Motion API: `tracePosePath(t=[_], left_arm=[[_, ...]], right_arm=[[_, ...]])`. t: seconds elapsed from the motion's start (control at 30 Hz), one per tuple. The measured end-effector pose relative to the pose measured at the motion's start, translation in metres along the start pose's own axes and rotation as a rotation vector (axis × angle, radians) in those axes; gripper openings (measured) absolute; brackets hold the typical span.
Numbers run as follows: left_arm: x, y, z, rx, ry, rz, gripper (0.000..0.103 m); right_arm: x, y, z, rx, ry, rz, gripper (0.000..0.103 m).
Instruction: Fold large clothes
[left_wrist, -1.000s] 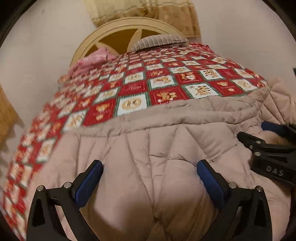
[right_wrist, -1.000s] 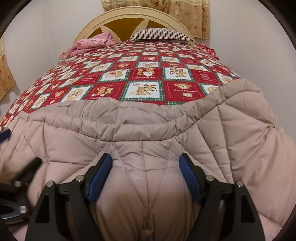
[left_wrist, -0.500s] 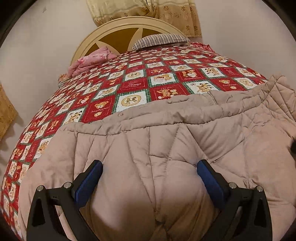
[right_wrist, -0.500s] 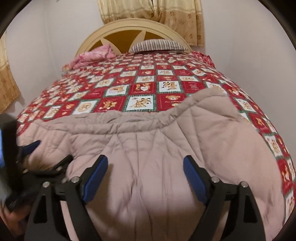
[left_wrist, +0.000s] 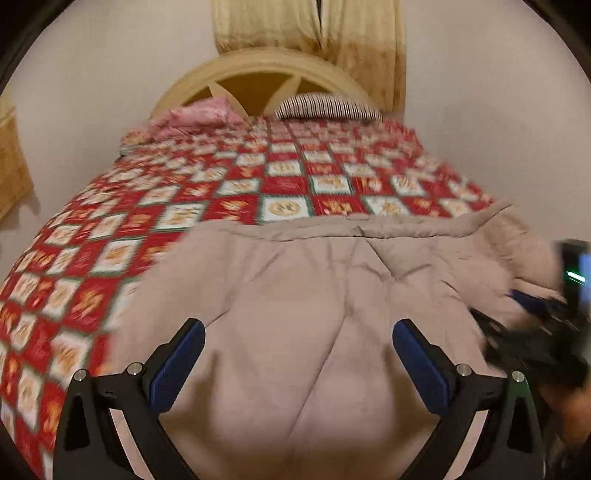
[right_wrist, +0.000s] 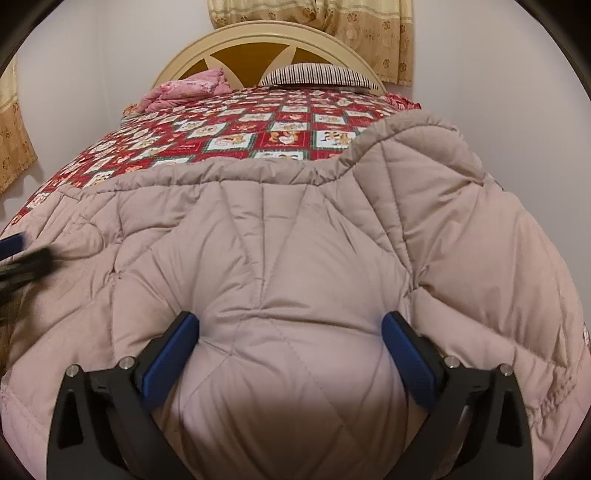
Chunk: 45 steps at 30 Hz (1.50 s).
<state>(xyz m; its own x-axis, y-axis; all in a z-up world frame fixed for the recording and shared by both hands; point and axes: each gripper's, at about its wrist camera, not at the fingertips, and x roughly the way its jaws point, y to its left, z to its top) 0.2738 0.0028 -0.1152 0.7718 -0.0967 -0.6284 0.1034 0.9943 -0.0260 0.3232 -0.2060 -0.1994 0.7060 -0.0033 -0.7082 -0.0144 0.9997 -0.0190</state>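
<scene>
I saw a dusty-pink quilted coat (right_wrist: 295, 258) on a red-and-white teddy-bear checked bedspread (right_wrist: 229, 136); my fingers' pads (right_wrist: 170, 362) were blue.

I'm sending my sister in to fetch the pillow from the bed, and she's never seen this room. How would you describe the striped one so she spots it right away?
Start at the cream arched headboard at the far end of the bed with the red patchwork quilt. The striped pillow lies against the headboard's right half. Its thin dark and pale stripes set it apart from the crumpled pink floral bedding to its left.
</scene>
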Motion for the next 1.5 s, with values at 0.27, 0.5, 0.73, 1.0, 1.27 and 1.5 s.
tracePosePath(t=[0.27, 0.5, 0.73, 1.0, 1.27, 1.5], left_arm=[[-0.076, 0.074, -0.089, -0.174, -0.001, 0.063, 0.102], [-0.043, 0.111, -0.112, -0.474, 0.035, -0.150, 0.102], [-0.015, 0.123, -0.115, -0.638, 0.033, -0.309, 0.102], [-0.018, 0.125, -0.102, -0.598, -0.065, -0.326, 0.042], [-0.086, 0.079, -0.050, -0.331, -0.296, -0.362, 0.029], [-0.137, -0.027, 0.006, 0.040, -0.437, -0.444, 0.026]], right_arm=[[0.000, 0.001, -0.002, -0.003, -0.009, -0.003, 0.101], [-0.008, -0.003, -0.006, 0.014, -0.027, 0.026, 0.102], [-0.036, -0.002, -0.004, 0.026, -0.098, 0.064, 0.099], [-0.034, 0.046, 0.006, -0.075, -0.017, 0.101, 0.098], [-0.007, 0.056, -0.009, -0.125, 0.023, 0.038, 0.102], [-0.014, 0.038, -0.015, -0.047, -0.023, 0.135, 0.103]])
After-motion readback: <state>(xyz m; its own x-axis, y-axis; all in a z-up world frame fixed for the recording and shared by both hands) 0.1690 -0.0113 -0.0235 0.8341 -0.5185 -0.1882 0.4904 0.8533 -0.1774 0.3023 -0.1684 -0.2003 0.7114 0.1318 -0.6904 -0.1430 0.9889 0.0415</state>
